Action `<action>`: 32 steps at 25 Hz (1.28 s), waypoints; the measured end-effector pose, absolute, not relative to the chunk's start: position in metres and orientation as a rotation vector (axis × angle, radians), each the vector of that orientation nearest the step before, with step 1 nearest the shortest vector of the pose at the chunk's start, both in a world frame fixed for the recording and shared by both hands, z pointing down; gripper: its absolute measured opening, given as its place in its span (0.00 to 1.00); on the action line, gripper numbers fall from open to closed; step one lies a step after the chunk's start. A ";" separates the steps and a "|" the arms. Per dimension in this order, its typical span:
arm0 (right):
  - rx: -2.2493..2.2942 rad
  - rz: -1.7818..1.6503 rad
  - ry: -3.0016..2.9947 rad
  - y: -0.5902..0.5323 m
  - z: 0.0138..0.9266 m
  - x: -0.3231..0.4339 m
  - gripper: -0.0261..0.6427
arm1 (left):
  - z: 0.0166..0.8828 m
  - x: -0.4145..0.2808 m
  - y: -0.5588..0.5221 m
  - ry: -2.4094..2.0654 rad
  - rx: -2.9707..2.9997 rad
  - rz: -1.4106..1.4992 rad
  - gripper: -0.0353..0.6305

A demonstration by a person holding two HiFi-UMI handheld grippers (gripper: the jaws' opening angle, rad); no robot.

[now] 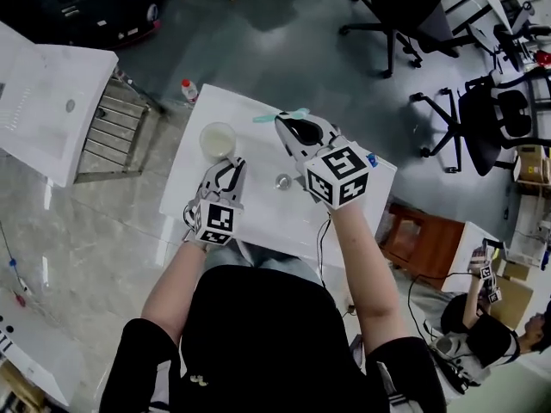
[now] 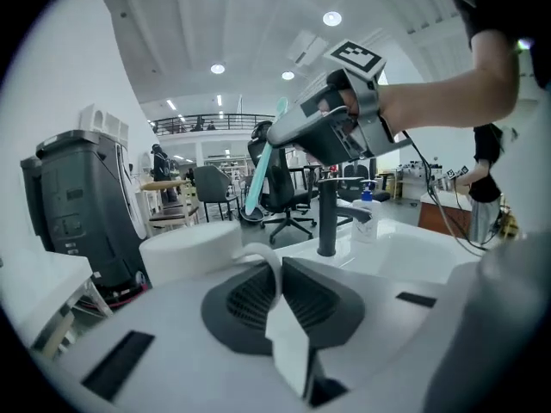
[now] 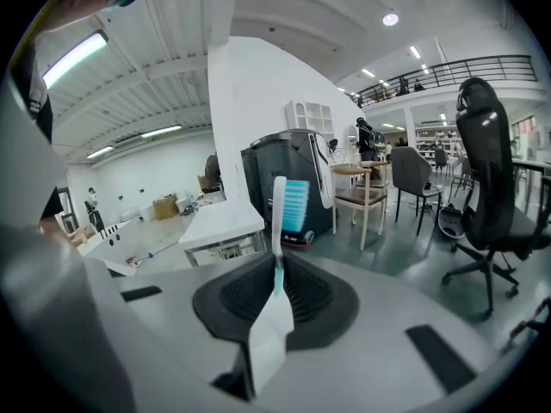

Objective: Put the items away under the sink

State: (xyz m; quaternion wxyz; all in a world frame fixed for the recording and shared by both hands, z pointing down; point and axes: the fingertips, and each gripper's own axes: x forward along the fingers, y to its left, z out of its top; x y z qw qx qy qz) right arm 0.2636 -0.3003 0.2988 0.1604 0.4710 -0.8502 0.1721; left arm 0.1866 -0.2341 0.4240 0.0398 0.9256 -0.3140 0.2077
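My left gripper (image 2: 277, 274) has its jaws nearly together, pinched on the curved handle (image 2: 258, 254) of the white cup (image 2: 185, 248). The cup sits just beyond the jaws to the left, over the far left part of the white sink counter (image 1: 258, 218); I cannot tell whether it rests on the top. My right gripper (image 3: 277, 286) is clamped on the lower handle of a white toothbrush (image 3: 277, 231), whose teal bristles stand up past the jaws. It is over the counter's far edge, right of the cup. Beyond it are the black faucet (image 2: 327, 222) and a soap bottle (image 2: 365, 224) with a blue pump, its label too small to read.
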 end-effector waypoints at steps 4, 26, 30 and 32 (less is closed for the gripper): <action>1.240 0.485 -2.491 -0.292 0.299 0.264 0.11 | 0.404 0.177 -0.217 -1.099 2.807 0.660 0.11; 0.893 0.423 -2.647 -0.172 0.295 0.126 0.11 | 0.357 0.025 -0.076 -1.553 2.614 0.610 0.11; 0.914 0.417 -2.632 -0.135 0.293 0.107 0.11 | 0.360 0.004 -0.031 -1.534 2.632 0.618 0.11; 0.923 0.411 -2.619 -0.116 0.296 0.097 0.11 | 0.364 -0.006 -0.011 -1.526 2.626 0.603 0.11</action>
